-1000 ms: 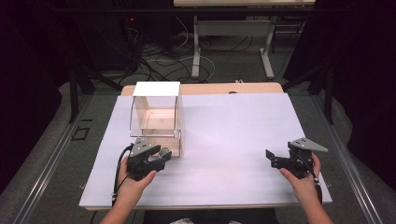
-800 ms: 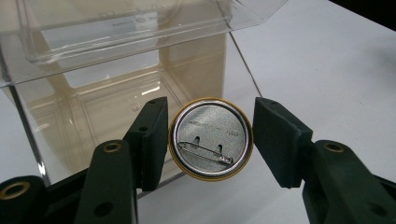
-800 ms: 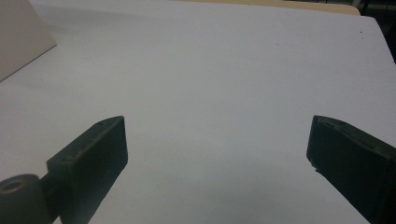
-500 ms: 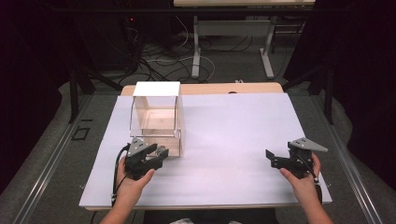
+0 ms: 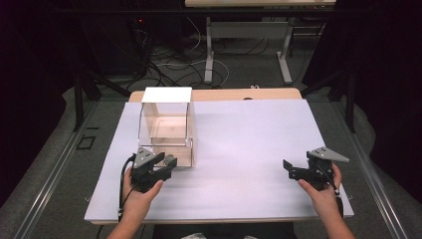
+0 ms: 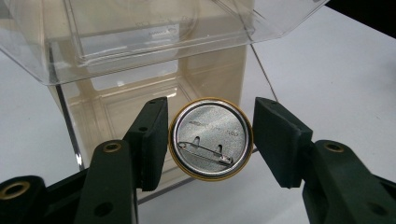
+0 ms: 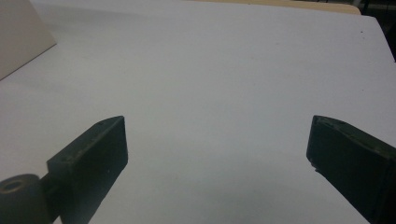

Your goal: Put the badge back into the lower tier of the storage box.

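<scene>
While the pin badge sits between the jaws of the left gripper, back side up, one jaw touches its rim and the other stands just apart, so the grip looks loose; the clear box stands at twelve o'clock from it; placing inside seems not yet done; the right gripper rests wide open and empty at four o'clock on the table.
</scene>
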{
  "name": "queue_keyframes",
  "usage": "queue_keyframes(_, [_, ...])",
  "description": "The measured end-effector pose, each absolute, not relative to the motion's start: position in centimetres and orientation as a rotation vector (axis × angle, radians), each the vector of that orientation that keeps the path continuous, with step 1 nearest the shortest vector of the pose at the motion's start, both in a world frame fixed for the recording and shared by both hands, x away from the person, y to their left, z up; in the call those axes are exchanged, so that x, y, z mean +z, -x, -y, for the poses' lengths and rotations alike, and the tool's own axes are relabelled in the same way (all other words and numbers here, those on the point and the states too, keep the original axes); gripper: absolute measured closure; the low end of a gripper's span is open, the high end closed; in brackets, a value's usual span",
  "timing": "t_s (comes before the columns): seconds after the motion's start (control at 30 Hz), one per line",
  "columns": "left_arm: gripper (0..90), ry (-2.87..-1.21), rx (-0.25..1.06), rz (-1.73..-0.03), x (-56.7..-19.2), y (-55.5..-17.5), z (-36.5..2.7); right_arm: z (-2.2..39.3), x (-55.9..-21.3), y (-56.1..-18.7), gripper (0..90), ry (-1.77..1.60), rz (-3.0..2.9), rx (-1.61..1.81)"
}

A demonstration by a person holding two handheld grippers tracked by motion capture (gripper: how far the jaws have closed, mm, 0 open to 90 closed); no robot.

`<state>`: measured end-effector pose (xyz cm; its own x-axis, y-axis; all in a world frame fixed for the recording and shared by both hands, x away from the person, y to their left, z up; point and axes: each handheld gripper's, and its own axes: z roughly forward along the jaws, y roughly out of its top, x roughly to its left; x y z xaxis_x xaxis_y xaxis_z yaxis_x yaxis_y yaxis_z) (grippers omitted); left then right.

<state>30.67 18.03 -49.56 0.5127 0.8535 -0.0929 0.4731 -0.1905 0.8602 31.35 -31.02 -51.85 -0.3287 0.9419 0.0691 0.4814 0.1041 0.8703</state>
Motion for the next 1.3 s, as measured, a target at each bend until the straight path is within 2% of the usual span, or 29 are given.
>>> queue_keyframes(0.77, [47.3, -1.717, 0.525, -1.173, -49.6, -31.1, -19.8, 31.0, -52.0, -31.4, 5.2, -1.390, -1.876, 1.160])
queue_keyframes(1.3, [47.3, -1.656, 0.438, -1.214, -50.3, -32.1, -21.0, 31.0, -52.0, -31.4, 5.5, -1.391, -1.878, 1.158])
